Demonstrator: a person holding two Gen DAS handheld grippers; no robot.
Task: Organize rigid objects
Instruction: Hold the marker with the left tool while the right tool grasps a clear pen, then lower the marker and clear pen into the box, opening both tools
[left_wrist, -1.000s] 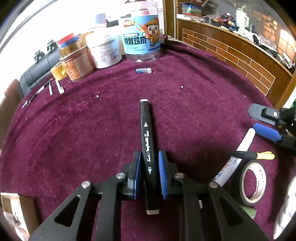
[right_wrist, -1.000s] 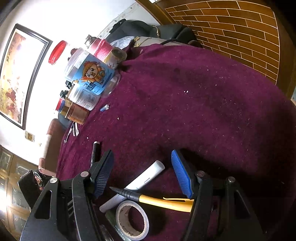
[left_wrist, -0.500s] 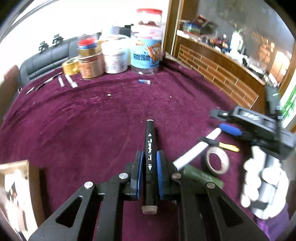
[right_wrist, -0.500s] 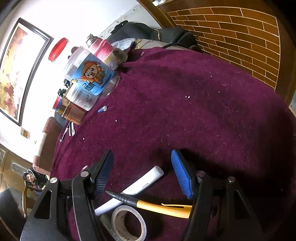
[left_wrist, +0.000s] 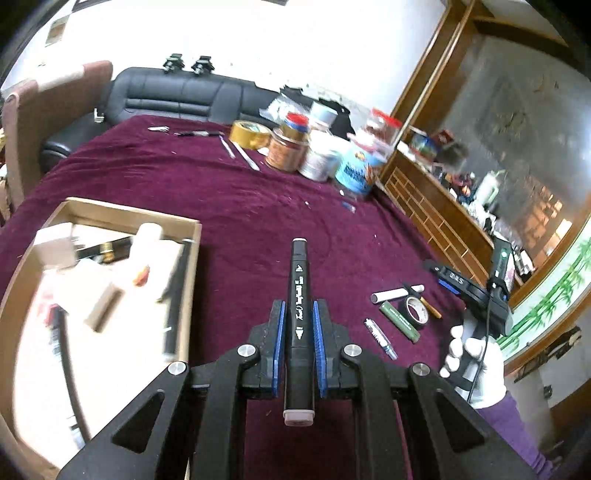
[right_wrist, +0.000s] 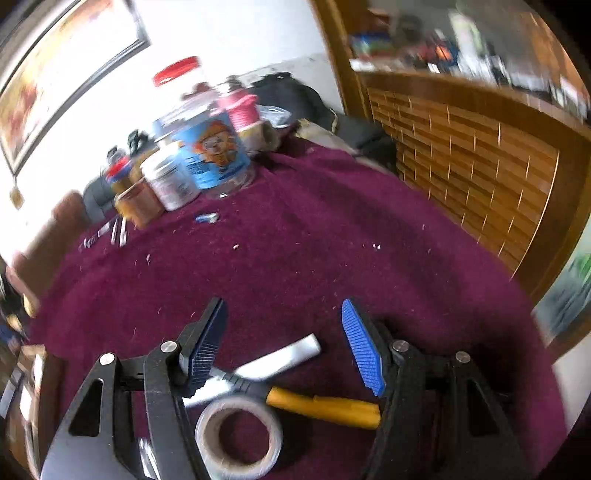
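Note:
My left gripper (left_wrist: 298, 332) is shut on a black marker (left_wrist: 298, 306) and holds it above the maroon tablecloth, right of an open cardboard box (left_wrist: 194, 258) with several items inside. My right gripper (right_wrist: 282, 332) is open and empty, low over a white marker (right_wrist: 280, 360), a yellow-handled pen (right_wrist: 321, 404) and a tape roll (right_wrist: 238, 437). In the left wrist view the right gripper (left_wrist: 448, 282) is at the right, by the same white marker (left_wrist: 393, 294), tape roll (left_wrist: 416, 312), a green pen (left_wrist: 400, 321) and a small clear pen (left_wrist: 380, 338).
Jars and bottles (left_wrist: 321, 155) and a yellow tape roll (left_wrist: 250, 133) stand at the far edge, also in the right wrist view (right_wrist: 199, 162). Thin tools (left_wrist: 236, 151) lie near them. A small blue item (right_wrist: 207, 218) lies on the cloth. A wooden counter (right_wrist: 480, 162) runs along the right.
My left gripper has lifted and swung left with the black marker, bringing the cardboard box into view. My right gripper has turned a little and stays open over the pens and tape.

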